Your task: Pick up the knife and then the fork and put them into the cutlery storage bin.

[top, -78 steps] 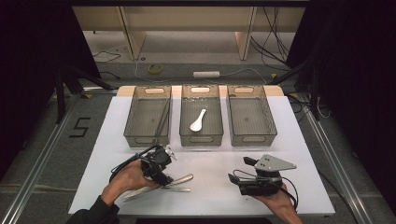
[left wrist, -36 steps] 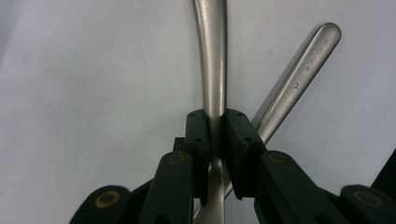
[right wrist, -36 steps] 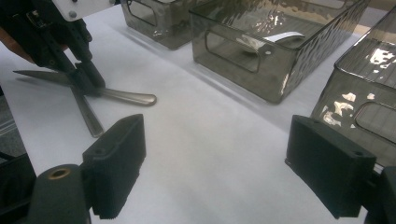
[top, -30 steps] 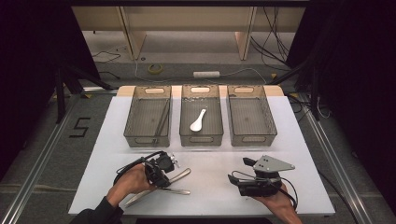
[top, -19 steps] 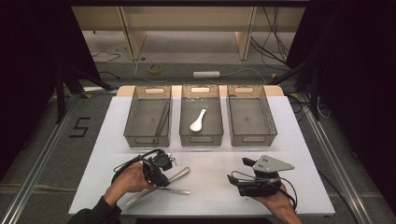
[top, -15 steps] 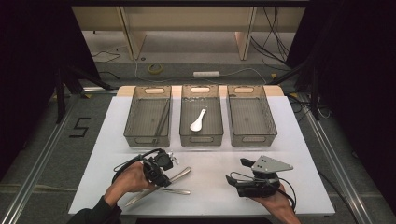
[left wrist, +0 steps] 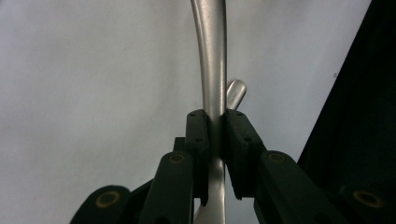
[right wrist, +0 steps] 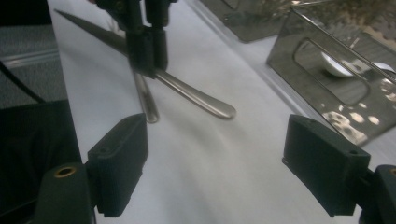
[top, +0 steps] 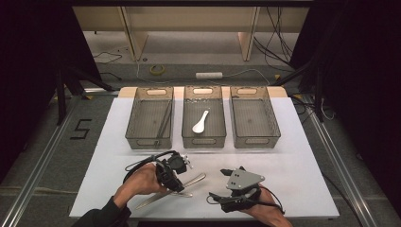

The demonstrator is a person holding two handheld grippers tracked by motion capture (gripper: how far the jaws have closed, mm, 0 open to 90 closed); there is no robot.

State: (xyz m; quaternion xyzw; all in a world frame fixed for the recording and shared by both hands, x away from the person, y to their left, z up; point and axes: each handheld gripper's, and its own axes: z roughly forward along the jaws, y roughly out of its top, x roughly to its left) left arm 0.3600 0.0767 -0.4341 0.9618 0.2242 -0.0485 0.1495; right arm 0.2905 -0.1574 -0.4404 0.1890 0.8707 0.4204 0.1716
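My left gripper [top: 176,182] is near the table's front edge, left of centre, shut on a long silver utensil [top: 197,179] that slants across the white table [top: 302,156]. In the left gripper view the pads [left wrist: 198,130] clamp its shaft [left wrist: 212,70]. A second silver utensil [top: 163,195] lies under it, and its rounded end [left wrist: 236,88] shows just beyond the jaws. My right gripper [top: 218,185] is front centre, pointing left, open with nothing between its fingers [right wrist: 219,163]. It faces the left gripper [right wrist: 147,42] and the crossed utensils [right wrist: 196,100].
Three clear trays stand in a row at mid table. The left tray [top: 137,135] holds thin dark sticks, the middle tray [top: 215,137] a white spoon [top: 201,121], and the right tray [top: 272,127] nothing. Black curtains and floor cables surround the table.
The left gripper has lifted slightly with the utensil in its grip. The right gripper has slid left towards the table's centre, closer to the left one.
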